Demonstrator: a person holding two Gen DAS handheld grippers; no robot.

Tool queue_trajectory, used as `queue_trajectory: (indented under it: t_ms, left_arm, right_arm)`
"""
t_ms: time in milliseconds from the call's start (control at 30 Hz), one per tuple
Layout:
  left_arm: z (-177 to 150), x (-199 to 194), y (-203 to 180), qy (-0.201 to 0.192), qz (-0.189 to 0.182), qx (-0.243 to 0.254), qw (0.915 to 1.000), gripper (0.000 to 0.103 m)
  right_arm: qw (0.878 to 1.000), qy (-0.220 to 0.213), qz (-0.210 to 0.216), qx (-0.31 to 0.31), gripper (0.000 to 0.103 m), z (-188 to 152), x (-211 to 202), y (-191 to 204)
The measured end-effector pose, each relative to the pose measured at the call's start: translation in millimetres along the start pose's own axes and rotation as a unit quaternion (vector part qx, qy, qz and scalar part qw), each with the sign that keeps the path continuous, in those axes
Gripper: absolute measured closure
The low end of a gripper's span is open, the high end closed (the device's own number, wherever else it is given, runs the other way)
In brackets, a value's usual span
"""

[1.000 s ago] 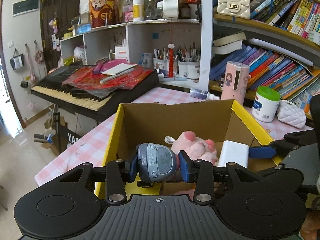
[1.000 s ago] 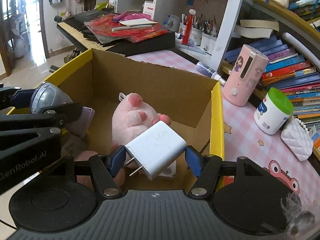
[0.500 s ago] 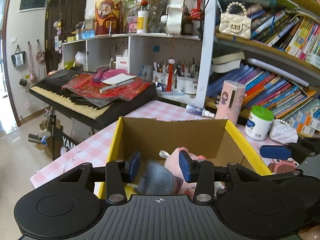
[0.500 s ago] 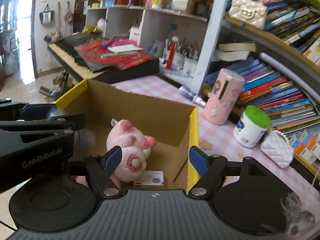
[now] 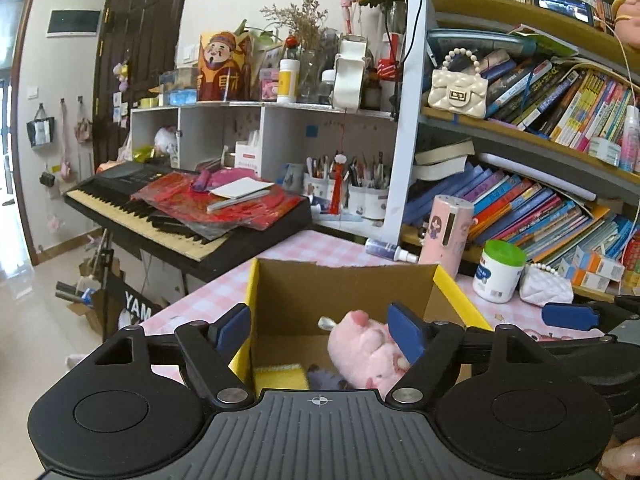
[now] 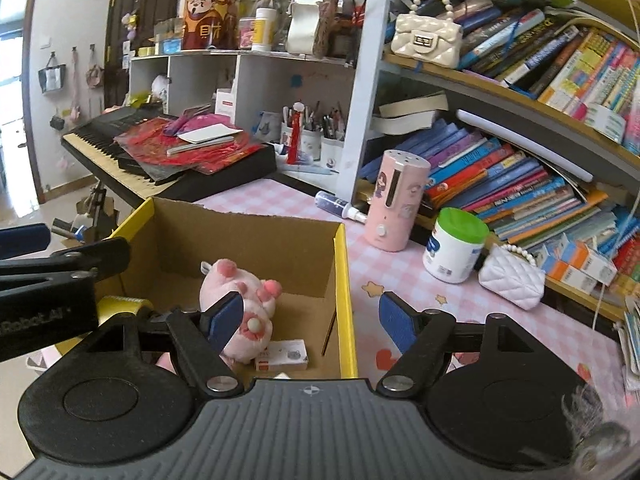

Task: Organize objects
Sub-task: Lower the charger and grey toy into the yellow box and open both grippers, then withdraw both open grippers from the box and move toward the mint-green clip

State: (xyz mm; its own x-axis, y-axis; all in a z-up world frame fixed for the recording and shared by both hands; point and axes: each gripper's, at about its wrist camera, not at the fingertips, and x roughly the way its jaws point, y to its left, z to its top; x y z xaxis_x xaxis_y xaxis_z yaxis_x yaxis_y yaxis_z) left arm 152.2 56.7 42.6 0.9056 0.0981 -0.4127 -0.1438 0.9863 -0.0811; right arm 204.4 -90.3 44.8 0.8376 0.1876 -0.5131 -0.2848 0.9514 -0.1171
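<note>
Left wrist view: my left claw [image 5: 318, 330] had the grey gadget a second ago, and now nothing is between its blue pads, which are opening wider
Grey gadget: it fell into the cardboard box [image 5: 344, 284], and I can just see a grey bit [image 5: 325, 378] low down beside the pink plush pig [image 5: 370, 344]
Right wrist view: my right claw [image 6: 310, 324] held the white plug block a second ago, and now it holds nothing, with its pads standing about half apart
White plug block: I cannot see it for sure now, only a small white packet [image 6: 282, 356] on the box floor, touching the pig
Both claws: they have gone up and back from the box, so more of the pink checked desk [image 6: 400, 276] shows
What it means: two more things are put away in the box, and both my claws are free
Still out: a green-lid tub [image 6: 454, 246], a pink tube thing [image 6: 396, 202], a white purse [image 6: 512, 276] and a small spray bottle [image 6: 340, 206] sit on the desk
My guess: one of those comes next
</note>
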Motion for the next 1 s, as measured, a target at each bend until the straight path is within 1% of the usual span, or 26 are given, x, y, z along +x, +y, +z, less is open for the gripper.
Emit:
queue_trajectory:
  t_ms: [133,200,267,367,467,567,733,867,1000]
  left_arm:
    - [-10,-12,7,0.011,0.007,0.005,0.9999,0.021]
    - [-15,-18,11,0.016,0.014,0.006,0.9998,0.017]
    - [-22,-24,14,0.023,0.026,0.009,0.9994,0.015]
    - [-35,-31,17,0.043,0.047,0.015,0.9979,0.014]
    - [-48,-39,21,0.061,0.058,0.019,0.9963,0.013]
    - [-59,-49,23,0.077,0.059,0.02,0.9951,0.011]
    - [-74,-61,23,0.1,0.05,0.031,0.9933,0.011]
    - [-81,-72,22,0.104,0.044,0.043,0.9927,0.011]
    - [-85,-79,23,0.109,0.042,0.044,0.9922,0.011]
  right_arm:
    - [1.0,0.002,-0.006,0.007,0.029,-9,-12,5]
    - [1.0,0.005,-0.011,0.012,0.027,-15,-18,8]
    - [1.0,0.009,-0.019,0.018,0.024,-21,-24,11]
    - [0.999,0.019,-0.034,0.029,0.02,-33,-33,16]
    - [0.998,0.034,-0.049,0.035,0.018,-49,-40,22]
    - [0.996,0.051,-0.058,0.033,0.017,-65,-47,29]
    - [0.995,0.073,-0.066,0.023,0.016,-86,-55,40]
    - [0.995,0.074,-0.066,0.022,0.015,-93,-65,46]
    - [0.994,0.078,-0.068,0.026,0.015,-100,-75,50]
